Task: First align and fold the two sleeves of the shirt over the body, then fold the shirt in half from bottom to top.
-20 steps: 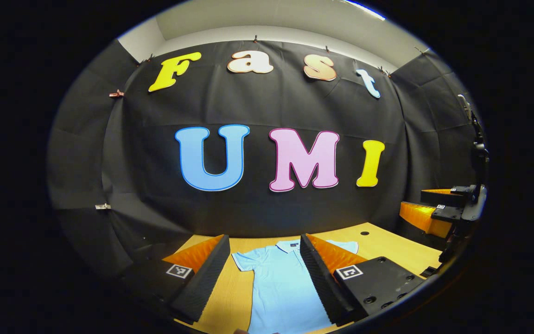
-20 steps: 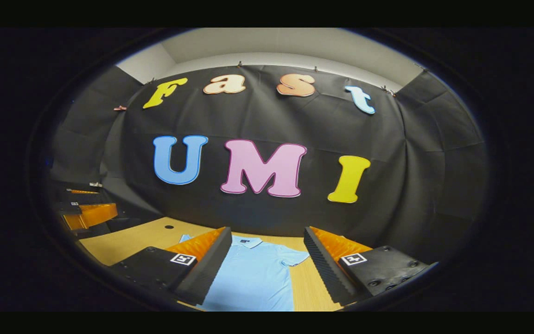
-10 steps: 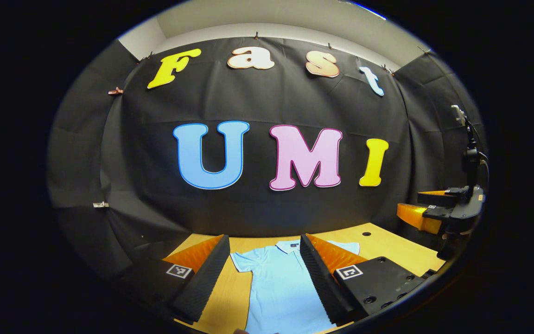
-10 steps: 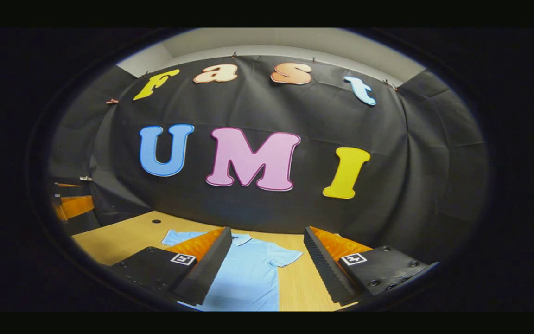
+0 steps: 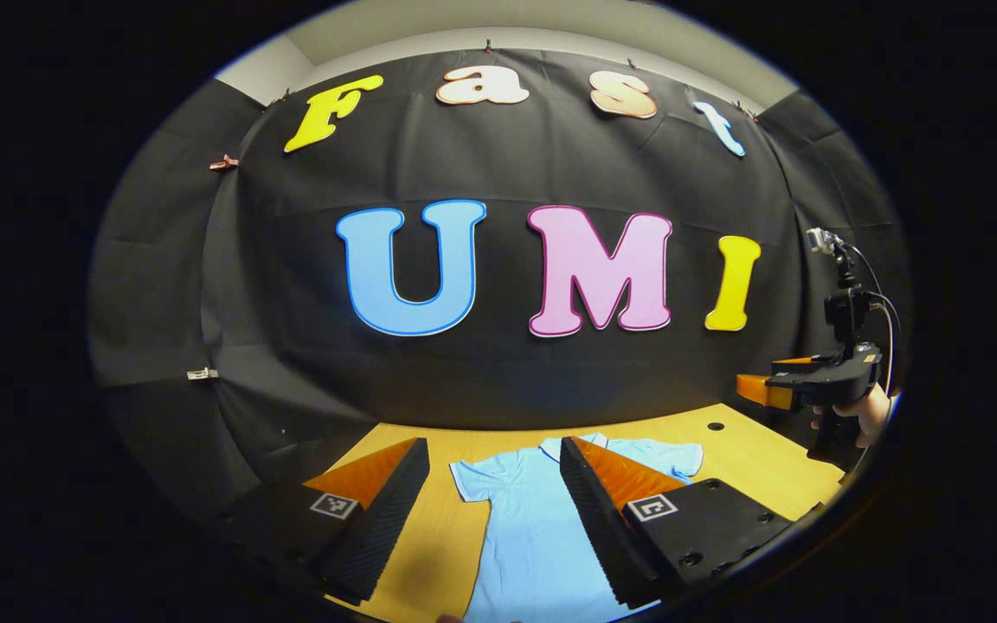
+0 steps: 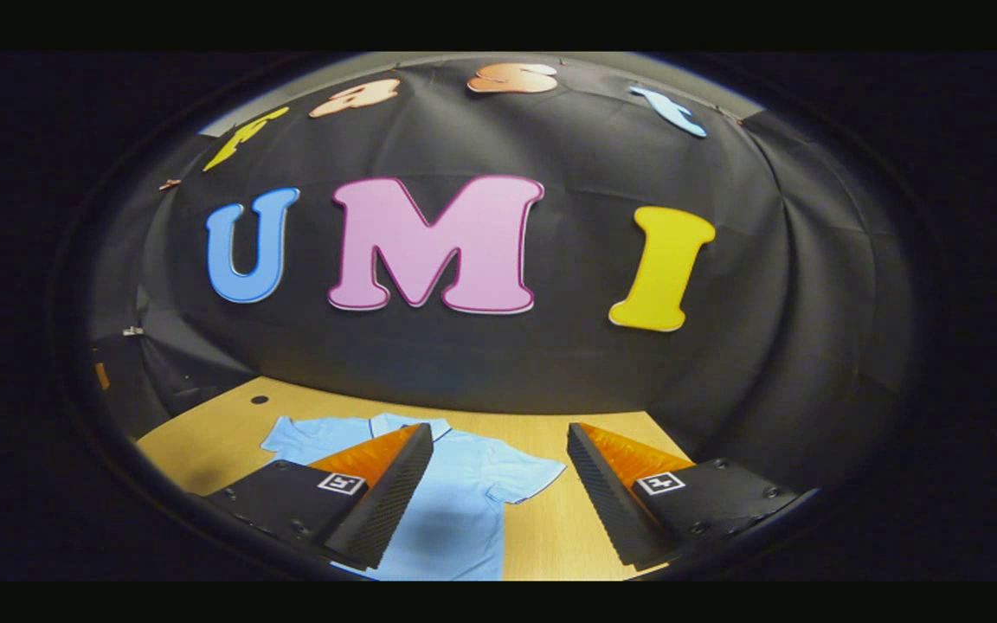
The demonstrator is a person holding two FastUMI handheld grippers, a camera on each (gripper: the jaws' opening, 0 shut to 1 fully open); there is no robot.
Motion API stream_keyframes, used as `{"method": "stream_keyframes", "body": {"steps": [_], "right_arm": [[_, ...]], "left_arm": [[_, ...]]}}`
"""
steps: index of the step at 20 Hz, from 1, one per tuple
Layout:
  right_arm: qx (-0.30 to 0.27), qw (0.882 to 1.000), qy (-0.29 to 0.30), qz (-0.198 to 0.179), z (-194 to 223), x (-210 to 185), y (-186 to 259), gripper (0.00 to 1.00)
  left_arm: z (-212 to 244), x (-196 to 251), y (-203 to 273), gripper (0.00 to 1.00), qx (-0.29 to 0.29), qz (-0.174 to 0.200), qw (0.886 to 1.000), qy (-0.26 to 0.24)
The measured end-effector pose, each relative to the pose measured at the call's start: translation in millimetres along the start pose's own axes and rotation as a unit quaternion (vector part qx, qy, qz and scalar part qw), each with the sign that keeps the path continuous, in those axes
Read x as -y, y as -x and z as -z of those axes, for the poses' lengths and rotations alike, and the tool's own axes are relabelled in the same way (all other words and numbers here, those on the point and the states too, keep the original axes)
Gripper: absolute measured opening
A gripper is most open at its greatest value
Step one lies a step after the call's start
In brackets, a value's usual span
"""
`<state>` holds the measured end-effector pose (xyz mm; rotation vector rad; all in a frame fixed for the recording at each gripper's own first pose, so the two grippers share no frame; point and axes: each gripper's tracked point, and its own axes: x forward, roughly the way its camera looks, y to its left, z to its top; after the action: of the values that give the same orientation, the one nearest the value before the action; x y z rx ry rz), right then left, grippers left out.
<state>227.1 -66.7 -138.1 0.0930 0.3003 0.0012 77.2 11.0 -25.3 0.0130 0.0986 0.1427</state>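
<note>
Left gripper [image 5: 492, 493]: jaws wide apart, empty, raised above the table [image 5: 728, 450]. Right gripper [image 6: 498, 484]: jaws wide apart, empty, likewise raised; also seen far right in the left gripper view, held by a hand [image 5: 871, 414], its jaw gap unclear there. Shirt [image 6: 464, 510]: light blue polo, flat on the wooden table, collar toward the booth wall, both sleeves spread outward, unfolded.

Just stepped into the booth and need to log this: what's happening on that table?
A person holds a gripper in each hand above a light blue polo shirt lying flat on the wooden table. The left gripper and right gripper are both open and off the fabric. Both sleeves are spread out to the sides, so no fold has been made yet.
</note>
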Motion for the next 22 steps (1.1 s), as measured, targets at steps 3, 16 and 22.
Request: {"method": "stream_keyframes", "body": {"steps": [3,16,22], "right_arm": [[-0.042,0.999,-0.012,0.005,31,19,-47,0.98],[-0.221,0.971,-0.083,0.048,195,76,-200,0.95],[-0.267,0.955,-0.110,0.067,240,86,-223,0.98]], "left_arm": [[11,0,-16,0.97,-0.019,-0.016,1.000,0.005],[48,6,-70,0.97,-0.093,-0.047,0.995,0.004],[59,20,-88,0.97,-0.109,-0.039,0.993,0.002]]}}
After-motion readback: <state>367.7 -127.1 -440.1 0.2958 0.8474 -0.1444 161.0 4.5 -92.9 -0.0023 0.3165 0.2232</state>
